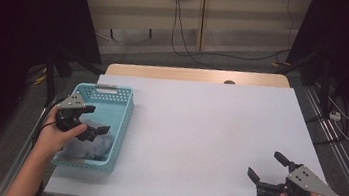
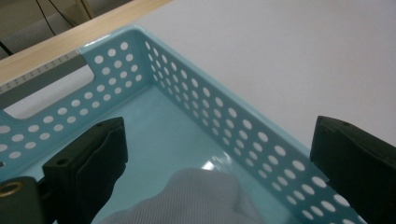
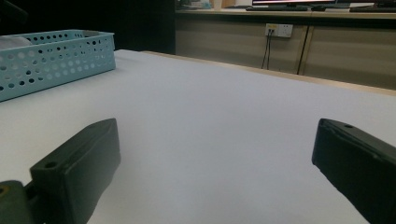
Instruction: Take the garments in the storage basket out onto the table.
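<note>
High view: dim room, dark corners both sides, white table sheet [image 1: 198, 131] brightest area, soft even light from above, faint shadows. Left gripper view: small glare spot on blue basket [image 2: 210, 165] floor; grey cloth [image 2: 187, 198] and near jaws soft, out of focus. Right gripper view: jaws blurred, background dim, slightly soft.

No readable text, label, brand or number anywhere: none on the light blue perforated plastic basket [image 1: 117, 102], none on the white-topped table [image 1: 208, 132].
</note>
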Available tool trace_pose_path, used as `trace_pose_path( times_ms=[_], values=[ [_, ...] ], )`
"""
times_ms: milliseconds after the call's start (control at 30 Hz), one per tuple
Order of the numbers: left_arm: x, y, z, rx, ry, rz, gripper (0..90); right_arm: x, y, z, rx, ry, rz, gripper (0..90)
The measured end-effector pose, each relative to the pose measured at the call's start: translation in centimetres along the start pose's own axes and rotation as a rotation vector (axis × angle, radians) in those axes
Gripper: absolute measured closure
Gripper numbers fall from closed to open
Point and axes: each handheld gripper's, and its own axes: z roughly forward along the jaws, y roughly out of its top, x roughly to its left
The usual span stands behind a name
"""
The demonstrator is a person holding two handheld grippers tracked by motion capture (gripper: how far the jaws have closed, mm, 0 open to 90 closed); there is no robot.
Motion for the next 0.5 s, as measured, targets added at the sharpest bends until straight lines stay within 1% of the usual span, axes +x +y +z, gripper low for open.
trace_pose_path(
  times_ms=[100, 133, 167, 300, 433, 500],
  values=[
    [0.2, -0.3, 0.3, 0.02, -0.004, -0.006, 4.5, 0.0, 0.0, 0.0, 0.001, 0.0, -0.002, 0.7],
    [0.5, -0.6, 0.5, 0.039, -0.011, -0.012, 5.4, 0.0, 0.0, 0.0, 0.001, -0.001, 0.002, 0.7],
    [0.5, -0.6, 0.5, 0.039, -0.011, -0.012, 5.7, 0.0, 0.0, 0.0, 0.001, -0.001, 0.002, 0.7],
    [0.9, -1.2, 0.9, 0.066, -0.002, -0.034, 5.7, -0.1, 0.0, 0.0, -0.001, 0.001, 0.003, 0.7],
    [1.3, -1.5, 1.0, 0.091, 0.002, -0.041, 5.7, 0.0, 0.0, 0.0, 0.0, 0.006, 0.005, 0.7],
    [1.5, -1.5, 1.0, 0.116, 0.004, -0.04, 5.7, 0.0, 0.0, 0.0, 0.001, 0.01, 0.004, 0.7]
  ],
)
